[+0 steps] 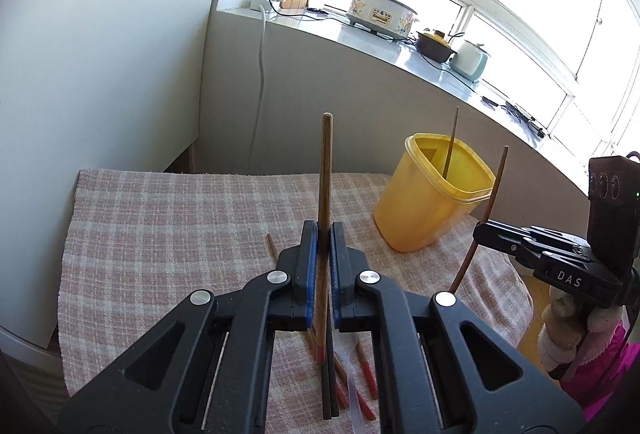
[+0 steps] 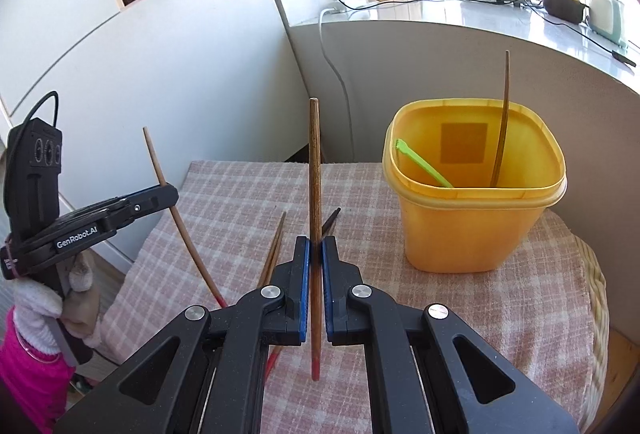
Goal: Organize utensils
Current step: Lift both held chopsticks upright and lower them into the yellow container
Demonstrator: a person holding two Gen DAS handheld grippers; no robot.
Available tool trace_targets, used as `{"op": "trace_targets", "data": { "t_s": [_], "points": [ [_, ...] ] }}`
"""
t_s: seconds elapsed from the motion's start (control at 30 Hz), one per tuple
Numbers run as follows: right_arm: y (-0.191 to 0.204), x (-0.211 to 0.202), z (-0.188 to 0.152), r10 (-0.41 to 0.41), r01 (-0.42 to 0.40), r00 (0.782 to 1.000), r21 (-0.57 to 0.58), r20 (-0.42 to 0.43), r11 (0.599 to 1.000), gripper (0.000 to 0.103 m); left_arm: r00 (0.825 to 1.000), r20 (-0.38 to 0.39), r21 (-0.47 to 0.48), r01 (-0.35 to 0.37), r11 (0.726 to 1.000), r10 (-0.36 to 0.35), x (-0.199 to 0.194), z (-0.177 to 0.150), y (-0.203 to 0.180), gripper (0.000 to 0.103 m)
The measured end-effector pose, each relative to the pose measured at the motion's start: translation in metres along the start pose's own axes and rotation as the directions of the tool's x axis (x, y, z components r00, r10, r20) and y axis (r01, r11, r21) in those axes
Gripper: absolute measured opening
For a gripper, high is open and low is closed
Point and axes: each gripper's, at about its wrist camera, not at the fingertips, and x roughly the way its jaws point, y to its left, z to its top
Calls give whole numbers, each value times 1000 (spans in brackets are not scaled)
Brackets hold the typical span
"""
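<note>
Left gripper (image 1: 323,234): chopstick (image 1: 325,170) clamped upright between the jaws, tip rising above them, lower end hanging below. Under the jaws, loose chopsticks (image 1: 362,374) lie on the cloth (image 1: 160,218). Tub (image 1: 430,194) stands on the cloth ahead and right of the jaws; one stick (image 1: 451,150) stands in it. Right gripper (image 1: 480,230) farther right, holding its own stick, beside the tub.

Right gripper (image 2: 315,246): second chopstick (image 2: 315,234) pinched upright between the jaws. Tub (image 2: 476,226) ahead and right; a small utensil (image 2: 422,164) leans inside its left half, a stick (image 2: 502,122) in its right. Left gripper (image 2: 168,194) well left. Windowsill (image 2: 460,12) behind the tub, appliances on it.
</note>
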Motion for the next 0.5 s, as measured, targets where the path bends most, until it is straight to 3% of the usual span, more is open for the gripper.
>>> {"op": "trace_targets", "data": {
  "t_s": [0.5],
  "points": [
    [-36,-59,26,-47,33,983,83,175,996,5,989,94,29,115,993,-117,1,36,-44,4]
  ]
}}
